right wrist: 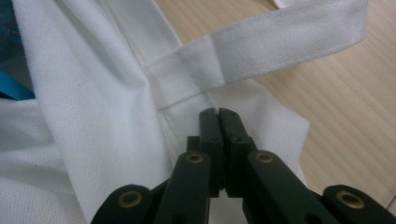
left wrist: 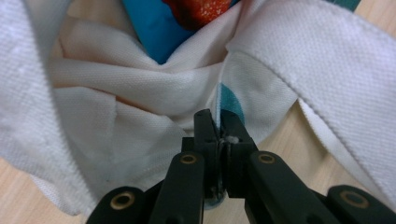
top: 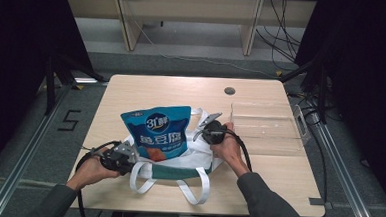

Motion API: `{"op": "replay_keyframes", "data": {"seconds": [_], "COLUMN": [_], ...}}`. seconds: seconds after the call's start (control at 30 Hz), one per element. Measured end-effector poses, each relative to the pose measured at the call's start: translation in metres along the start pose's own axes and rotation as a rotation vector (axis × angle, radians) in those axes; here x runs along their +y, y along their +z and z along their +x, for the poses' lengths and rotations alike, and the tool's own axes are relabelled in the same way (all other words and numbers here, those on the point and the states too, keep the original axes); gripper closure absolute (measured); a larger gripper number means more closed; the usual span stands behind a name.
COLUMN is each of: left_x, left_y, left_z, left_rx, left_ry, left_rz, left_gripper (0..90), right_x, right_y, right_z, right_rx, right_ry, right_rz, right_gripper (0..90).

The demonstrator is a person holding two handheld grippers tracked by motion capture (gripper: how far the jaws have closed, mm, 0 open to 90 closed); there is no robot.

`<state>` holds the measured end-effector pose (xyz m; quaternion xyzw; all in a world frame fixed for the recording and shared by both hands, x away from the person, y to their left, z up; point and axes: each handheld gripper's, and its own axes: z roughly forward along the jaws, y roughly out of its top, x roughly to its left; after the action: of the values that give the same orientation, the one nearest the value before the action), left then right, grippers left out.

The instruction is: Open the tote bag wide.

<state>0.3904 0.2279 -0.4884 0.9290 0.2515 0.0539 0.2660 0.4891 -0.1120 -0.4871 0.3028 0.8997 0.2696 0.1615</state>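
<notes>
The left claw (left wrist: 218,122) is pinching the rim of the white tote bag (top: 193,156), jaws pressed together on the cloth. The right claw (right wrist: 218,119) is clamping the bag's opposite rim beside a strap. Between them, the blue snack pouch (top: 157,131) is standing half inside the bag (mouth held wide), so it seems part-loaded. Right of the bag, a clear tray (top: 267,126) is sitting on the surface (top: 147,88).

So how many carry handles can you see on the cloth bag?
2. One white handle loops off the near edge of the bag toward the person. The other lies at the far side, behind the blue packet. None seems hidden.
</notes>
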Motion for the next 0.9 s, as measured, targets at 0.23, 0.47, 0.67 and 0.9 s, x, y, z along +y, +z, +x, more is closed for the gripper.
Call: {"op": "replay_keyframes", "data": {"seconds": [0.23,0.47,0.67,0.9], "left_x": [0.002,0.002,0.007,0.001], "left_y": [0.004,0.001,-0.015,-0.039], "left_z": [0.001,0.004,-0.008,-0.012], "left_rx": [-0.002,-0.011,0.015,0.101], "left_ry": [-0.071,-0.096,-0.088,-0.141], "left_rz": [-0.035,-0.054,-0.098,-0.148], "left_gripper": [85.1,79.2,59.8,50.4], "right_x": [-0.001,0.004,0.013,0.018], "right_y": [-0.001,-0.019,-0.058,-0.081], "right_z": [-0.003,-0.009,-0.011,-0.007], "right_rx": [0.001,-0.003,0.055,0.111], "right_ry": [0.036,0.097,0.113,0.077], "right_rz": [-0.039,-0.092,-0.193,-0.225], "right_gripper": [85.8,69.0,58.6,51.3]}}
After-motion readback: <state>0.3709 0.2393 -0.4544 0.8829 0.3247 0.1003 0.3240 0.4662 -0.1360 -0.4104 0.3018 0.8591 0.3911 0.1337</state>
